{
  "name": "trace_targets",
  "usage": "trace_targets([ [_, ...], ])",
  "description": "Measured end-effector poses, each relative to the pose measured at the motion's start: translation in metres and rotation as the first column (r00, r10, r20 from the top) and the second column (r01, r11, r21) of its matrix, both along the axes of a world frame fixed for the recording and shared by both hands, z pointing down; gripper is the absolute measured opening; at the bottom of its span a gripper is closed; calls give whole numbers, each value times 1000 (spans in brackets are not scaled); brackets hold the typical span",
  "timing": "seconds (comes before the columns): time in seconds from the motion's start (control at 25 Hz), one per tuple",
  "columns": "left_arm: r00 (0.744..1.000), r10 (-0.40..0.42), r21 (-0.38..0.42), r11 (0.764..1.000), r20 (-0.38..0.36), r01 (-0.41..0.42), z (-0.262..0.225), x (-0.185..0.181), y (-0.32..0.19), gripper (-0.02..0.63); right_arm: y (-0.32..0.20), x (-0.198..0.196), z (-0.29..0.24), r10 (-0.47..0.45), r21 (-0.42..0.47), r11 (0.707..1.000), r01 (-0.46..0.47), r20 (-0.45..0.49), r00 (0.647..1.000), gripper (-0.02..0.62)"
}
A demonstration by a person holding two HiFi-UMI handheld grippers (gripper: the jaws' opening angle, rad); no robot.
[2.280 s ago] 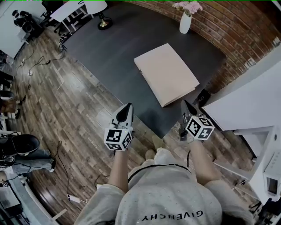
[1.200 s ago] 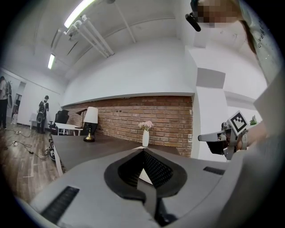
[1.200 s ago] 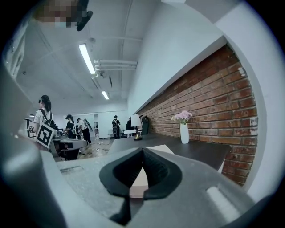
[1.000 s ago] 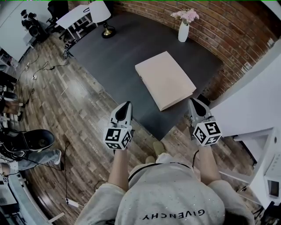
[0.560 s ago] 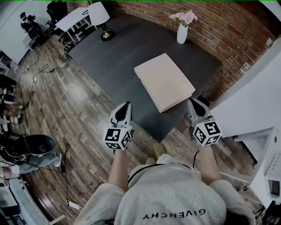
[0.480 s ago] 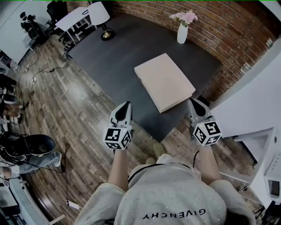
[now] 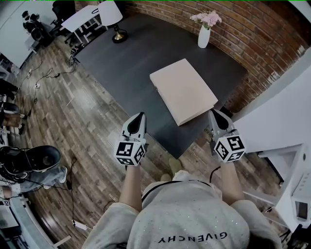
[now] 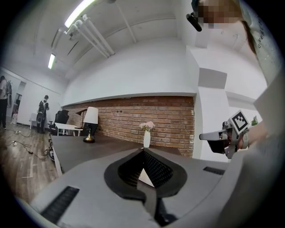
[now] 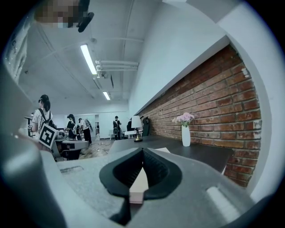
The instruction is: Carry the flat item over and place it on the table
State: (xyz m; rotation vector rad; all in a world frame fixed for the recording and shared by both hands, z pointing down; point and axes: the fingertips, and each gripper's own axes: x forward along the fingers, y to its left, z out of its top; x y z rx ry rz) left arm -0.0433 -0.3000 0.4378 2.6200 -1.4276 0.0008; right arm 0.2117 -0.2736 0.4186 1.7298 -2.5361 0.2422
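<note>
A flat beige box (image 7: pixel 183 90) lies on the dark table (image 7: pixel 131 53), also visible past the jaws in the left gripper view (image 8: pixel 143 177) and the right gripper view (image 9: pixel 138 185). My left gripper (image 7: pixel 141 116) hovers over the table's near edge, short of the box, shut with nothing in it. My right gripper (image 7: pixel 214 113) is held by the table's near right corner, just off the box's near corner, also shut and holding nothing. Neither gripper touches the box.
A white vase with pink flowers (image 7: pixel 204 23) stands at the far edge of the table by the brick wall (image 7: pixel 262 34). A lamp (image 7: pixel 111 14) stands at the far left corner. A white counter (image 7: pixel 277 112) lies to my right. Cables run across the wooden floor (image 7: pixel 73 121).
Since the earliest frame my right gripper has shifted slightly right and forward. Over the last second both grippers and the box stay nearly still.
</note>
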Motion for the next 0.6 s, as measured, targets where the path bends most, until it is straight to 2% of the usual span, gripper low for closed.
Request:
trace_targets([
  [0.6,1000,-14,-16,1000,4,14,8,-3,-10,-2,-9,0,19,2,-52,999,1,48,999,-5],
])
